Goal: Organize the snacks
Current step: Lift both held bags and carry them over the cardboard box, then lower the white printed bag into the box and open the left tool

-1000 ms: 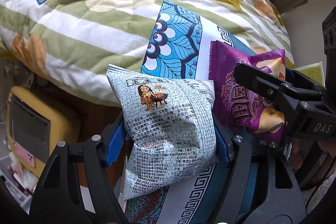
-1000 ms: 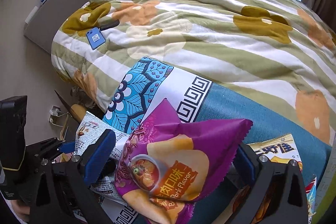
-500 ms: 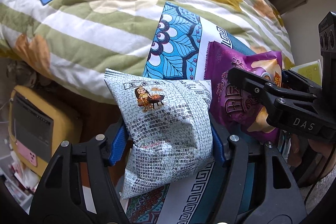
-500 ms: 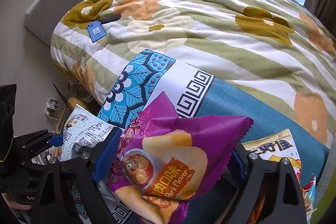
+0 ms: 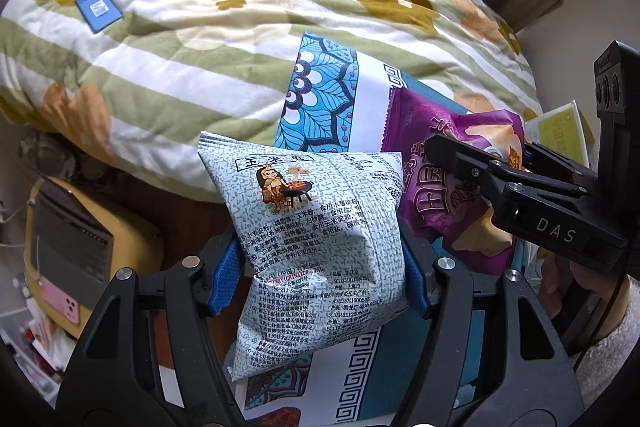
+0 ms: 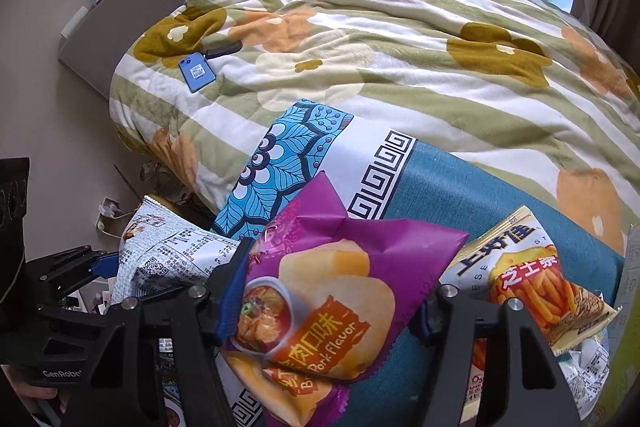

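Left claw (image 5: 320, 275) is clamped on a pale speckled snack bag (image 5: 316, 235), its blue pads (image 5: 226, 275) pressing into the bag's two side edges so the foil creases between them. Right claw (image 6: 324, 307) is closing on a purple snack bag (image 6: 320, 291); the bag sits between the blue pads and both appear to press its sides.

No box, basket or other container shows in either view — the loose packs lie on a teal patterned cloth (image 6: 460, 195) spread over the bed's flowered quilt (image 6: 400, 39). A yellow cheese-stick bag (image 6: 528, 275) lies flat on that cloth just right of the purple one, with another small pack partly under it.

The pale bag is white-green with fine speckle, a small cartoon figure at a grill near its top seal and dense black print below. It stands roughly upright in the left claw, long axis running up the picture, top seal away from the camera and tilted a little leftward, its lower end hanging below the pads.

The purple bag is puffed, printed with potato slices, a bowl of red stew and an orange "Pork Flavor" banner. Its long axis also runs away from the camera, the crumpled top corner pointing toward the quilt.

The two held bags are side by side, nearly touching. A blue phone (image 5: 98, 10) lies on the quilt, well apart.
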Tool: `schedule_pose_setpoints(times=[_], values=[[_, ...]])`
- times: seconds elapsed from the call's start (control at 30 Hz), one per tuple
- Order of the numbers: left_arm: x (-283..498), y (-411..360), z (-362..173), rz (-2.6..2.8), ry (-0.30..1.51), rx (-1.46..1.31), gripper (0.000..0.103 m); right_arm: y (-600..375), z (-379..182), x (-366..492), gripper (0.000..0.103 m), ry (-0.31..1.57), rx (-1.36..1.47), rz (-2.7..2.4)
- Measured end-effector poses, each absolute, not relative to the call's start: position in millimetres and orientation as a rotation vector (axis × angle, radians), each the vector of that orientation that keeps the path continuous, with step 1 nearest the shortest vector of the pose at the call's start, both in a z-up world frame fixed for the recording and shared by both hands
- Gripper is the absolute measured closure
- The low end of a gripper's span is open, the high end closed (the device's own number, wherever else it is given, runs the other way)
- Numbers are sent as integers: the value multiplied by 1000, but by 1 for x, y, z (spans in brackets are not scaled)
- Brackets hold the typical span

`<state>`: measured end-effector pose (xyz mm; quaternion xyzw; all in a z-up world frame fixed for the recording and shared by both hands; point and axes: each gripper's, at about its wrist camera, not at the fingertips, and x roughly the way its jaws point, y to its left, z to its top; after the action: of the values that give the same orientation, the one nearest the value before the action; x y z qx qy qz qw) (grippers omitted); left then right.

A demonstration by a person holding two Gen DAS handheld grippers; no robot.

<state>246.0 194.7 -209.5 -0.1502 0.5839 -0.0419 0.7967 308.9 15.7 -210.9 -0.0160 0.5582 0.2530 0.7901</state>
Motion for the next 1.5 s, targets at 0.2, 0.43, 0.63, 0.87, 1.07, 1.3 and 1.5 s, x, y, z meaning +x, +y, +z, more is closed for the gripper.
schedule_pose_setpoints(times=[0.2,0.43,0.63,0.87,1.07,1.3,1.5], values=[[220,193,-165,-120,1171,-283,40,7,-174,280,42,1126,2,510],[202,173,-107,-214,1069,-248,40,-21,-125,243,42,1042,60,423],[200,122,-63,-298,980,-191,40,-72,-80,217,42,953,139,330],[205,22,-41,-359,915,-183,40,-161,-40,191,42,838,157,257],[224,-85,-41,-420,895,-170,40,-255,-24,185,42,809,122,197],[261,-192,-66,-442,928,-134,40,-359,-26,191,42,813,147,150],[297,-249,-96,-446,988,-89,40,-413,-41,211,42,859,174,147]])
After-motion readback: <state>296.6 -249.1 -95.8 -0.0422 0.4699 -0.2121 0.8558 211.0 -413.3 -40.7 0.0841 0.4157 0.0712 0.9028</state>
